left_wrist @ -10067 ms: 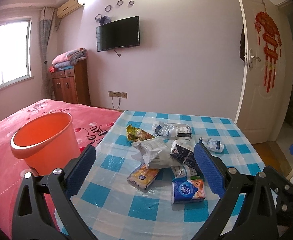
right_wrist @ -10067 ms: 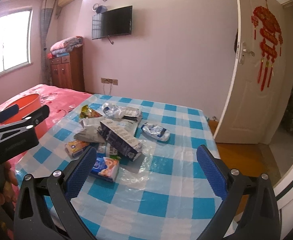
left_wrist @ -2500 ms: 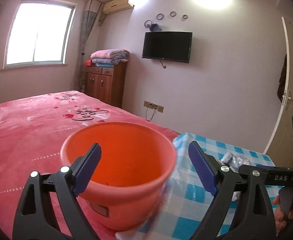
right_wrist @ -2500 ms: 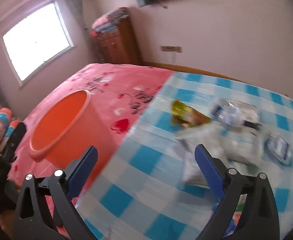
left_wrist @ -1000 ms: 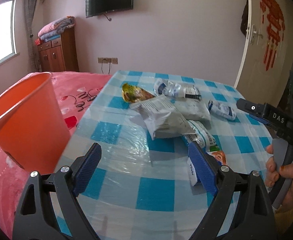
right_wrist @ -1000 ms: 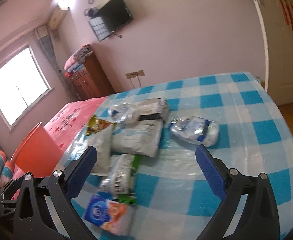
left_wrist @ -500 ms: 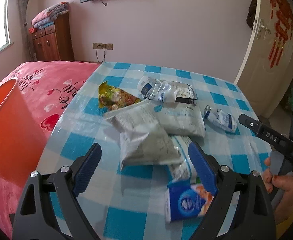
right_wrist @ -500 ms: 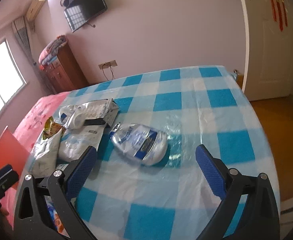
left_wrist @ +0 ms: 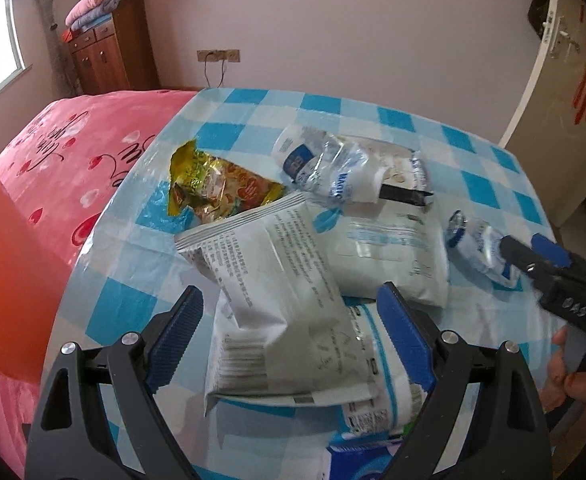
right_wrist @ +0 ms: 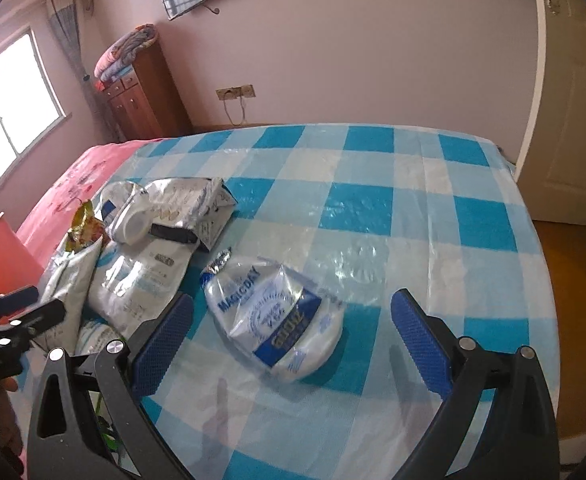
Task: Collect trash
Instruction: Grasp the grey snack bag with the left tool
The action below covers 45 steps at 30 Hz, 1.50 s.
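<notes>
A bedroom with pale walls holds a table (right_wrist: 373,208) under a blue-and-white checked plastic cloth, set against a bed with a pink cover (left_wrist: 65,160). An orange bucket (left_wrist: 9,280) stands on the bed side of the table, only its wall showing at the left edge of the left view.

The trash lies in a loose heap on the table. A white printed bag (left_wrist: 277,304) sits nearest the bucket side, overlapping a second pale bag (left_wrist: 389,252). Beyond the white printed bag lies a yellow snack wrapper (left_wrist: 217,188), and beside that a crumpled silver-and-blue packet (left_wrist: 333,168). A blue-and-white tissue pack (left_wrist: 357,460) peeks out at the bottom edge of the left view. A clear packet with blue print (right_wrist: 277,320) lies apart from the heap, on the door side of the table.

The left gripper (left_wrist: 293,336) stands wide with nothing between its pads, poised over the near end of the white printed bag. The right gripper (right_wrist: 289,340) is also wide and empty, framing the clear packet, its pads not visibly touching it.

This looks like the approach to two pickups, with nothing lifted and nearly all the trash left to collect. Next, each gripper probably needs to drop until its pads straddle its item, then close gently, since these soft packets will likely crumple or slide on the slick cloth.
</notes>
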Each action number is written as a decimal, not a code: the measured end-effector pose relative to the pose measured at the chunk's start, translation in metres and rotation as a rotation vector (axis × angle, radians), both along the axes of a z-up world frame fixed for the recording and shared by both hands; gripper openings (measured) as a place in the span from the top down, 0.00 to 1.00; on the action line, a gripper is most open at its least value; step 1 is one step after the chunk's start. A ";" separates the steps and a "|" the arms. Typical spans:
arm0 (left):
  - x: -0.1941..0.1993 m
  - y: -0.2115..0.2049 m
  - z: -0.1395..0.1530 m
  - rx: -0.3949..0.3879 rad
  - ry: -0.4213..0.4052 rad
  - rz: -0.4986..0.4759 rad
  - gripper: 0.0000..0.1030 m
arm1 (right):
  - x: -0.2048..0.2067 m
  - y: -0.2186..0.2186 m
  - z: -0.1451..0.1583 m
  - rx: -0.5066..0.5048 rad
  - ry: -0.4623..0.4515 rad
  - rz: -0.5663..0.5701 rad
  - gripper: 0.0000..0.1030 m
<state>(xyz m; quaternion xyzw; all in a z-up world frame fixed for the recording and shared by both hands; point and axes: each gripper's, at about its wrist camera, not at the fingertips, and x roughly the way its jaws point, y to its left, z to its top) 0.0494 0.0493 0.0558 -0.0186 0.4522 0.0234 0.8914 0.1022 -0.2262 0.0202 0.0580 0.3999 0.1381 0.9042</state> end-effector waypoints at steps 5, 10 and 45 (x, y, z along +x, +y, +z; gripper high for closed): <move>0.008 0.002 -0.006 0.003 0.016 0.017 0.13 | 0.005 0.002 -0.003 0.021 0.011 0.034 0.05; 0.014 0.006 -0.013 0.016 0.044 0.028 0.14 | 0.006 0.007 -0.009 0.014 0.026 0.059 0.05; -0.002 0.027 -0.001 -0.025 0.004 0.045 0.45 | 0.006 0.024 -0.021 -0.092 0.025 0.082 0.23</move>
